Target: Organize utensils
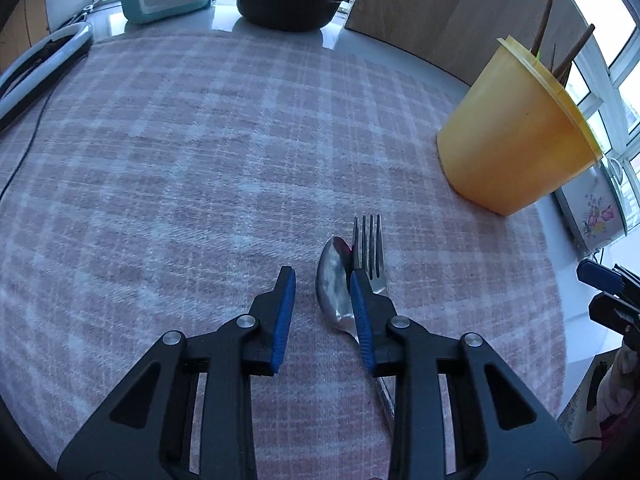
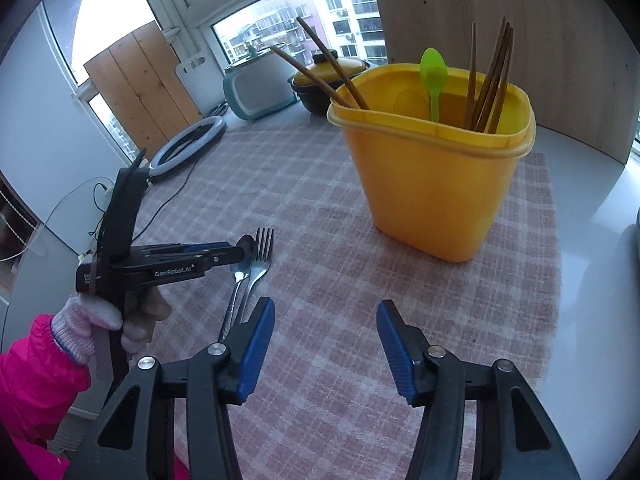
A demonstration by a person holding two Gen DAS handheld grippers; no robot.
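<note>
Hovering the open left hand-held gripper [image 1: 322,282] low beside the spoon [image 1: 334,284] and fork [image 1: 372,256] lying together on the worktop [image 1: 160,140], needing one handle centred before closing.

Pink-and-white plaid cloth [image 1: 200,140], yellow tub [image 2: 432,192], lime-green spoon [image 2: 433,70] (plastic-looking), steel-grey fork [image 1: 372,248]

Open checked cloth [image 1: 180,152] ahead and left; yellow container [image 1: 516,136] blocking far right, spoon [image 1: 334,284] and fork [image 1: 370,248] underfoot.
</note>
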